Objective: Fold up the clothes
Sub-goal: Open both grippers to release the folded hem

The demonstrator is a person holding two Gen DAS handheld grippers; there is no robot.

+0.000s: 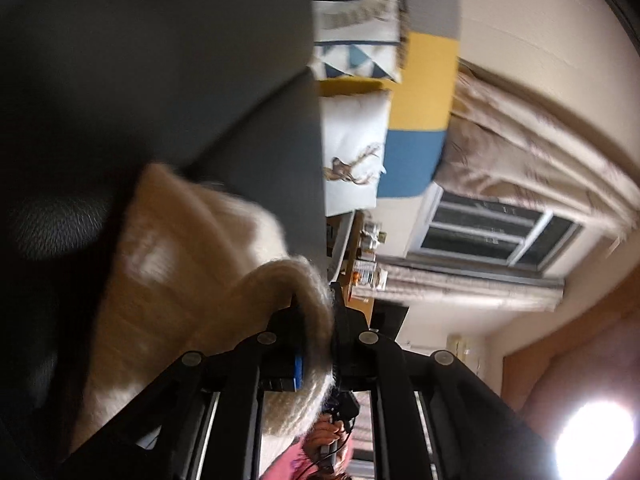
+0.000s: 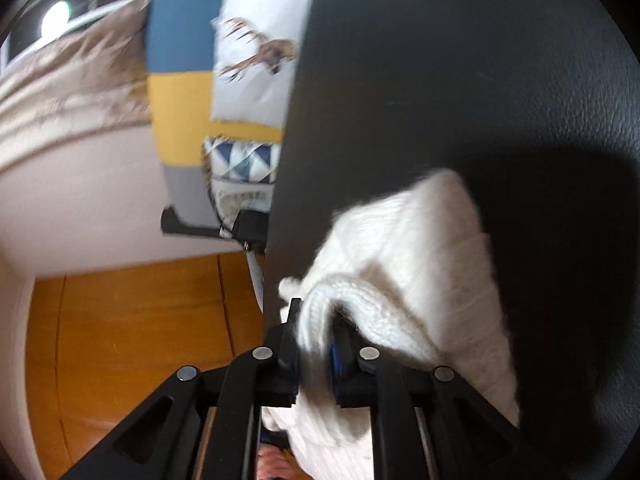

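Each claw, left (image 1: pixel 316 332) and right (image 2: pixel 314 334), is clamped on the knitted edge of the cream sweater (image 2: pixel 404 264) over the dark bench (image 2: pixel 460 80); keep both edges level and taut while laying the fold

Both grippers are rolled sideways (views tilted) — left gripper (image 1: pixel 316 332) and right gripper (image 2: pixel 316 336) each have jaws clamped on knit fabric.
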